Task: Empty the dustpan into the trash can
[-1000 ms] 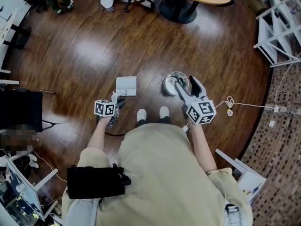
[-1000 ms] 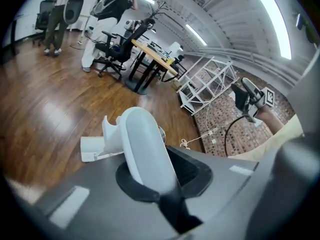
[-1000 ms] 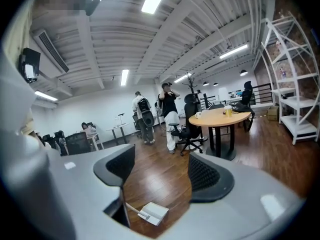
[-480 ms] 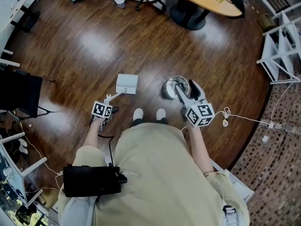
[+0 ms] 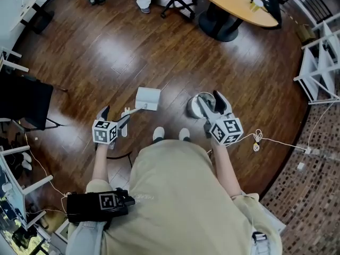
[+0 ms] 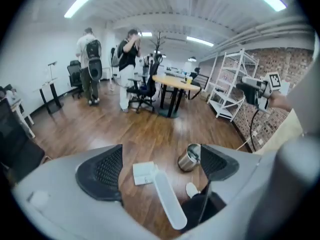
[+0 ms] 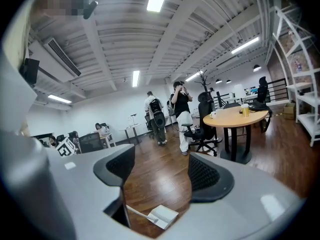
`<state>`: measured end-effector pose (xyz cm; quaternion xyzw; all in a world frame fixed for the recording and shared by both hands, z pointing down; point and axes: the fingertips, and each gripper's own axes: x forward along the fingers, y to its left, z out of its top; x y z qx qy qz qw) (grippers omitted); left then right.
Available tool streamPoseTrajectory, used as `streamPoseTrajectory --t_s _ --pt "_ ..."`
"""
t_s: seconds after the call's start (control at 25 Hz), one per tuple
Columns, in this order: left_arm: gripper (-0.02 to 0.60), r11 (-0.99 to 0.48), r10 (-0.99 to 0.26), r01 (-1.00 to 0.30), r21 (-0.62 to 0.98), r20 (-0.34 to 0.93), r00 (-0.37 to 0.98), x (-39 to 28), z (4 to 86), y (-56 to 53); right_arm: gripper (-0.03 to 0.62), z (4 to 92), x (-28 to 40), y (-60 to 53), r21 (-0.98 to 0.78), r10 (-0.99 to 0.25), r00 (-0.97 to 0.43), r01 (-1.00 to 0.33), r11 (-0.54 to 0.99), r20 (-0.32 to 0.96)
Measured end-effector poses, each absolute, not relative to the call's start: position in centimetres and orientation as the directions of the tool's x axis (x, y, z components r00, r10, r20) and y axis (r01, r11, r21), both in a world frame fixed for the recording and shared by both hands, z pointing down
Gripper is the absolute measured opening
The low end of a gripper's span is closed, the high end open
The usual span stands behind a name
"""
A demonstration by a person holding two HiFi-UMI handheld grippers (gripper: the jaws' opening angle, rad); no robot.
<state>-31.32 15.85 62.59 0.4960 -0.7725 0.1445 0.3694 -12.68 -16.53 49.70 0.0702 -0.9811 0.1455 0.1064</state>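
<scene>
- The dustpan [image 5: 147, 98] is set down on the wooden floor, at nine o'clock of the trash can [image 5: 197, 106] and apart from it. Whether dirt is left in it cannot be told, so an unemptied pan is judged a possible fault.
- Its handle is raised toward seven o'clock, just beside the left gripper [image 5: 113, 117]. A stray brush from a jaw could tip the pan or send it sliding.
- The shoes [image 5: 158, 135] are planted near, at five o'clock of the pan, so the handle could be kicked.
- The left gripper is pointed downward toward one o'clock. Its jaws have just been opening and are spread wide, with the handle between them but unpressed.
- The right gripper [image 7: 161, 171] is held nearly level by the can's three-o'clock side, jaws parted, nothing clasped.
</scene>
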Motion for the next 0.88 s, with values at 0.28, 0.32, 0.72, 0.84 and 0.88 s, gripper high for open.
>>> streamPoseTrajectory --t_s 0.28,0.32,0.72,0.84,0.88 --pt "0.444 0.462 -0.849 -0.883 0.082 0.331 -0.413 -32.9 46.1 6.0 0.313 43.5 -14.6 -17.1 -0.22 -0.139 -0.985 -0.157 0.963 0.098" --pt "0.435 0.467 -0.861 -0.881 0.076 0.266 -0.433 -32.7 43.8 4.7 0.313 42.3 -14.8 -17.0 -0.197 -0.148 -0.986 -0.16 0.967 0.074" --pt "0.423 0.359 -0.93 -0.933 0.007 0.089 -0.357 -27.1 36.7 -3.1 0.269 36.2 -15.0 -15.5 -0.021 -0.19 -0.98 -0.189 0.982 -0.054" --pt "0.417 0.361 -0.927 -0.932 0.005 0.112 -0.359 -26.9 37.6 -3.6 0.353 37.1 -14.8 -15.9 0.003 -0.219 -0.976 -0.219 0.976 -0.02" --pt "0.417 0.364 -0.925 -0.932 -0.003 0.12 -0.361 -26.8 37.8 -3.7 0.379 37.3 -14.6 -16.2 0.005 -0.233 -0.972 -0.233 0.973 -0.015"
